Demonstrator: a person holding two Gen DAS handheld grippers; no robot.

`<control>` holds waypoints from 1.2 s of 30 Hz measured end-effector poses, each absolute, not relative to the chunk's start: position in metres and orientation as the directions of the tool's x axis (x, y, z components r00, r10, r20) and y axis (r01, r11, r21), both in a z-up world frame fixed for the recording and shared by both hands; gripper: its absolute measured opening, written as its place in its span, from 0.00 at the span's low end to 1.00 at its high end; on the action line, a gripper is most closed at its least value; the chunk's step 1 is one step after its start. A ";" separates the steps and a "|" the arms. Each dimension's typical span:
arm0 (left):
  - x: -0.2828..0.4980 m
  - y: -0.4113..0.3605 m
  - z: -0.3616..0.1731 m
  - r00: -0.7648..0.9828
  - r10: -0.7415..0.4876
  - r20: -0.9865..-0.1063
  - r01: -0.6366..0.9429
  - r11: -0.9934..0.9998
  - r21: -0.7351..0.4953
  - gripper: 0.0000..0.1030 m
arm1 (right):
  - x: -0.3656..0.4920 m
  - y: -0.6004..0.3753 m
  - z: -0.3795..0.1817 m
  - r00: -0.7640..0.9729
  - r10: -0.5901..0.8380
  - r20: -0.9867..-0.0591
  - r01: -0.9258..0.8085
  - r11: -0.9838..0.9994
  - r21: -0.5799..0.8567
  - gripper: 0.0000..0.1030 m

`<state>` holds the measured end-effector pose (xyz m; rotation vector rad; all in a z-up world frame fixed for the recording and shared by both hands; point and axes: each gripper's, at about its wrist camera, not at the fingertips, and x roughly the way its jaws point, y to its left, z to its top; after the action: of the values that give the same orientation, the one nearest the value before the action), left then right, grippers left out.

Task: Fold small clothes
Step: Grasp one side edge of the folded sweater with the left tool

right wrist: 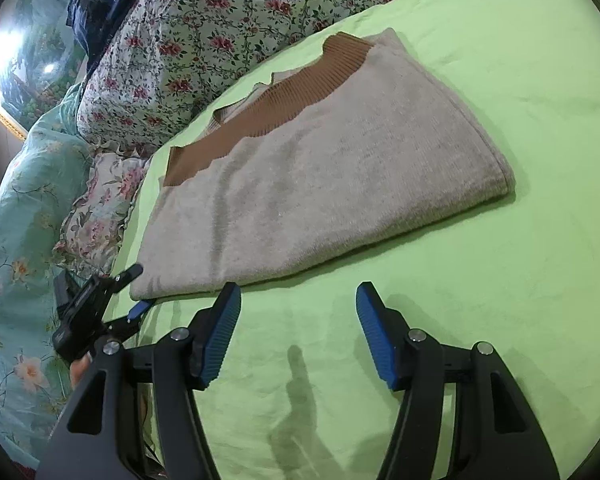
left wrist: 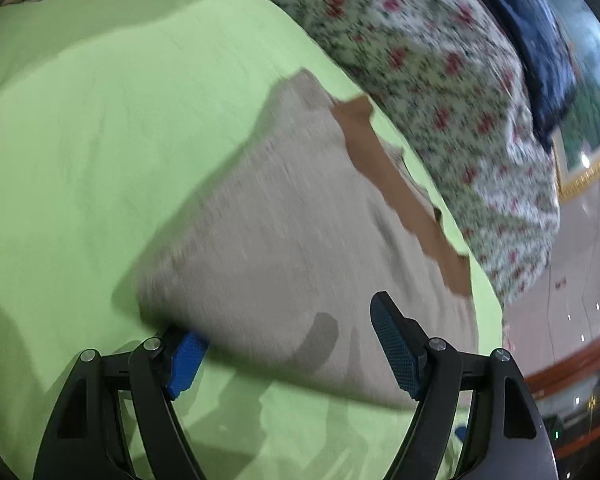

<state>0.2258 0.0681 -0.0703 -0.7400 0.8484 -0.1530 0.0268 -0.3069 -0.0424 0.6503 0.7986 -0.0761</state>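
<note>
Both grippers stand with jaws apart and nothing pressed between the pads. Around them we see a green sheet (right wrist: 480, 128) spread wide, with a floral quilt (right wrist: 188, 52) bunched along its far side and a teal floral cover (right wrist: 16, 216) beside that. On the sheet lies the folded beige sweater (right wrist: 320, 184), its brown ribbed band (right wrist: 276, 108) along the far edge. Our left gripper (left wrist: 296, 344) sits at the sweater's near corner, one blue pad under the cloth edge, the other above it. Our right gripper (right wrist: 296, 332) hovers just short of the sweater, over bare sheet.
</note>
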 end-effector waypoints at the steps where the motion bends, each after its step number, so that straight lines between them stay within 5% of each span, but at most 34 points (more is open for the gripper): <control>1: 0.229 0.068 -0.070 0.673 -0.393 -0.626 -0.164 0.746 -0.645 0.74 | 0.028 -0.308 -0.042 0.708 0.177 -0.684 0.300 0.801 0.518 0.60; 4: 0.243 0.064 -0.066 0.683 -0.350 -0.641 -0.178 0.772 -0.611 0.66 | 0.033 -0.310 -0.040 0.711 0.186 -0.678 0.291 0.800 0.525 0.60; 8: 0.257 0.055 -0.064 0.662 -0.377 -0.648 -0.144 0.784 -0.603 0.17 | 0.045 -0.319 -0.034 0.715 0.194 -0.672 0.278 0.802 0.528 0.60; 10: 0.258 0.049 -0.053 0.674 -0.356 -0.647 -0.127 0.808 -0.576 0.10 | 0.051 -0.326 -0.030 0.720 0.192 -0.667 0.275 0.804 0.528 0.60; 17: 0.243 -0.005 0.006 0.723 -0.420 -0.548 0.086 0.842 -0.533 0.07 | 0.070 -0.363 -0.012 0.758 0.195 -0.622 0.249 0.795 0.553 0.60; 24: 0.243 -0.106 0.009 0.631 -0.526 -0.570 0.300 0.843 -0.446 0.07 | 0.097 -0.388 -0.008 0.734 0.294 -0.613 0.215 0.755 0.619 0.60; 36: 0.246 -0.135 -0.023 0.560 -0.548 -0.621 0.325 0.835 -0.443 0.07 | 0.205 -0.349 -0.043 0.571 0.582 -0.579 0.094 0.654 0.751 0.76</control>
<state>0.2459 -0.1354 -0.0229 -0.2930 0.8289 -0.5232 0.2053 -0.3487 -0.0430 0.8304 0.9388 0.3287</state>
